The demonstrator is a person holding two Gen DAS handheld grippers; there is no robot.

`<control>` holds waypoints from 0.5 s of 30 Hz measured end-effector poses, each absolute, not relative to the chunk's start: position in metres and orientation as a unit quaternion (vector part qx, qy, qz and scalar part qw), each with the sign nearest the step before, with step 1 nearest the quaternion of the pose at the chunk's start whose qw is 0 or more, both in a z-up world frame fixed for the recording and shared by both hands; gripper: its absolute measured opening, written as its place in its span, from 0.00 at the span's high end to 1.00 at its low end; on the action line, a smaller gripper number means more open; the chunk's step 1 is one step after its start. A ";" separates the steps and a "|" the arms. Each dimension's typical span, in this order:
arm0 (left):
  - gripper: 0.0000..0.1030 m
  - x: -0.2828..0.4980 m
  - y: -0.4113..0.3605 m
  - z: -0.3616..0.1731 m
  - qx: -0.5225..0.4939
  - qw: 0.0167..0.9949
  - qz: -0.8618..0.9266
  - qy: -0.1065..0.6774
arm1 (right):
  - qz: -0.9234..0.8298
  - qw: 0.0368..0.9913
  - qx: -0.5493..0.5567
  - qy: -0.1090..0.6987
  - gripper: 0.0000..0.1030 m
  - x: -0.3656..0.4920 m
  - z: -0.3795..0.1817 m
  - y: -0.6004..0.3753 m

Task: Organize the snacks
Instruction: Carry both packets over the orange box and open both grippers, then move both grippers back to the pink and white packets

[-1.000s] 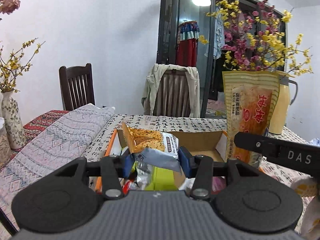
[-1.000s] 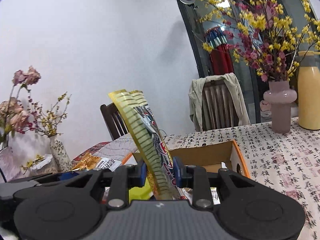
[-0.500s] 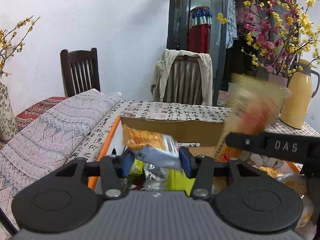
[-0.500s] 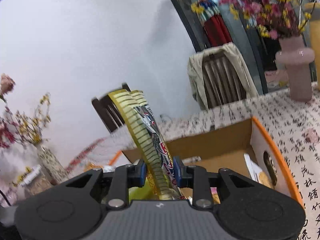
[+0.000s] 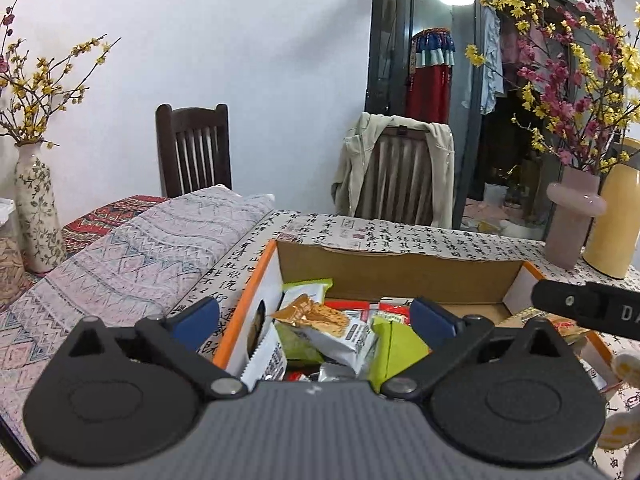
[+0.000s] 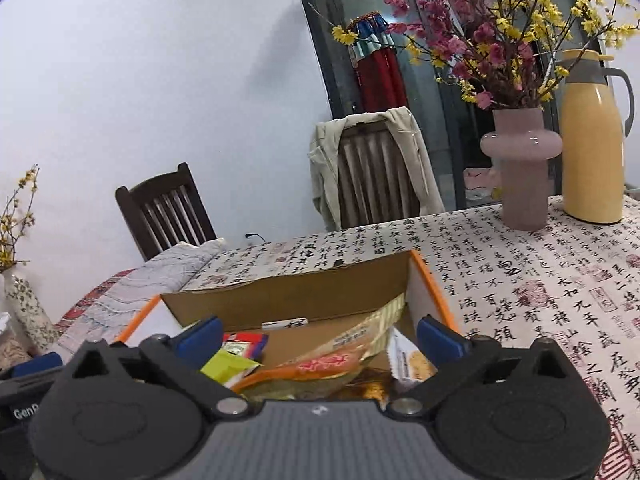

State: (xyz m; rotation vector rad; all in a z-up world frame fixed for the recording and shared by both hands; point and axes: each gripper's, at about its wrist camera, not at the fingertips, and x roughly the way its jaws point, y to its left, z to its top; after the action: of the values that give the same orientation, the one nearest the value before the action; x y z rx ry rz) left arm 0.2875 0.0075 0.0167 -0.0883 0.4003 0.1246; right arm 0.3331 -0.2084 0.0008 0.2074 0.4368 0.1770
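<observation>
An orange-edged cardboard box [image 5: 400,270] sits on the table and holds several snack packets. My left gripper [image 5: 316,318] is open and empty over its left part, above an orange-and-grey snack packet [image 5: 332,330] that lies in the box. My right gripper [image 6: 320,336] is open and empty over the same box [image 6: 288,294]. A yellow-striped snack bag [image 6: 340,356] lies in the box below it. The right gripper's body [image 5: 592,308] shows at the right of the left wrist view.
A pink vase [image 6: 522,172] with flowering branches and a yellow thermos jug [image 6: 592,140] stand at the table's far right. A folded patterned cloth [image 5: 132,264] lies left of the box. Two chairs [image 5: 196,148] stand behind the table. A floral vase [image 5: 38,216] is far left.
Both grippers have opened. The orange-and-grey packet has dropped from the left gripper into the box, and the yellow-striped bag has dropped from the right gripper into the box.
</observation>
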 end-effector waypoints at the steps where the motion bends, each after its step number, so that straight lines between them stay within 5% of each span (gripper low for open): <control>1: 0.00 0.287 0.007 0.017 -0.043 0.977 0.063 0.198 | 0.086 0.967 0.101 0.217 0.00 0.333 0.002 -0.208; 15: 0.00 0.256 0.006 0.042 -0.031 0.979 0.060 0.194 | 0.071 0.978 0.059 0.187 0.00 0.287 0.027 -0.202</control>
State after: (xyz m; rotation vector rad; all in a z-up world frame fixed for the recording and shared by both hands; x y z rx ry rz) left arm 0.2564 0.0057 0.0418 -0.0617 0.3909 0.1214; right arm 0.2874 -0.2020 0.0275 0.1198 0.3770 0.1428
